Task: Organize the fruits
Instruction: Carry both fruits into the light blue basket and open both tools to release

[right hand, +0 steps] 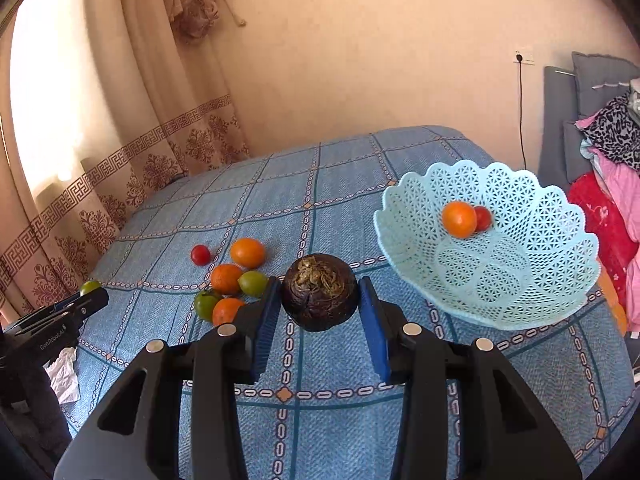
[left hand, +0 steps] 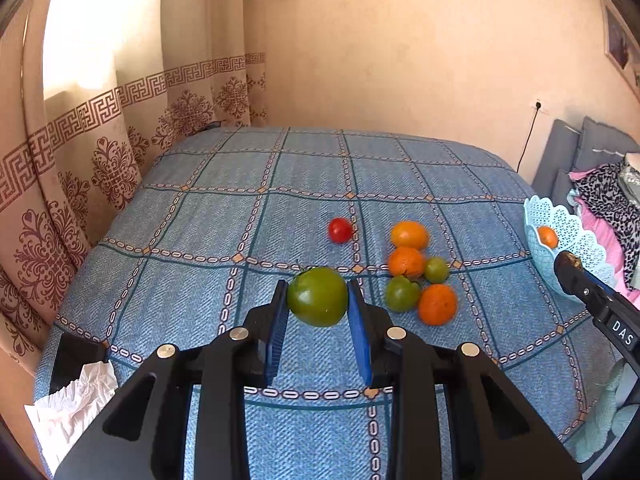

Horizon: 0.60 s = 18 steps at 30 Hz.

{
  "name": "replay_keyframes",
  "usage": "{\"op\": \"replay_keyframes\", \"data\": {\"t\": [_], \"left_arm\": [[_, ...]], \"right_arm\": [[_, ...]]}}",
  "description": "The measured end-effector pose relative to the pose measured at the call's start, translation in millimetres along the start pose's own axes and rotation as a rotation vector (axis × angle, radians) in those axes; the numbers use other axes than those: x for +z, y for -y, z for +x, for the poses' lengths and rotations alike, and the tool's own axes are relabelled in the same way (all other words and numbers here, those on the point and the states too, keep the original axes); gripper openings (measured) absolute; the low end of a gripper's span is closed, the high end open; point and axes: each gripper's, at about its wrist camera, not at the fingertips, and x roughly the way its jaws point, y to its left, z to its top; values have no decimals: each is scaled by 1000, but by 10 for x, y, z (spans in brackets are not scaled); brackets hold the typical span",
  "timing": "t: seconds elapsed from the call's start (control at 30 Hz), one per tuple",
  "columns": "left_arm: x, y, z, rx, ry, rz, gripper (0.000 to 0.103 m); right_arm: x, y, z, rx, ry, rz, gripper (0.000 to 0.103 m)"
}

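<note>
My left gripper (left hand: pixel 317 286) is shut on a large green tomato (left hand: pixel 318 298), held above the blue checked bedspread (left hand: pixel 280 216). My right gripper (right hand: pixel 318 280) is shut on a dark brown round fruit (right hand: pixel 319 292), its blue pads against both sides. To its right a light blue lattice basket (right hand: pixel 520 280) holds an orange (right hand: pixel 459 219) and a small red tomato (right hand: pixel 483 218). On the bed lie a red tomato (left hand: pixel 340 230), three orange fruits (left hand: pixel 406 262) and two green ones (left hand: pixel 401 293). The right gripper (left hand: pixel 568 264) shows at the right edge of the left wrist view.
Crumpled white paper (left hand: pixel 76 404) and a black object (left hand: pixel 76 356) lie at the bed's near left corner. Patterned curtains (left hand: pixel 100 152) hang along the left side. A heap of clothes (right hand: pixel 612 160) and a grey headboard (right hand: pixel 560 120) stand behind the basket on the right.
</note>
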Motion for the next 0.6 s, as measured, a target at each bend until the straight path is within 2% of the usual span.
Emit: {"op": "replay_keyframes", "data": {"t": [0.37,0.6], "left_arm": [[205,689,-17,-129,24,84,29],[269,1118,62,-212,-3,127,29]], "right_arm": [[41,752,-94,-155,46,132,41],[29,1045,-29,-200,34,153,41]]}}
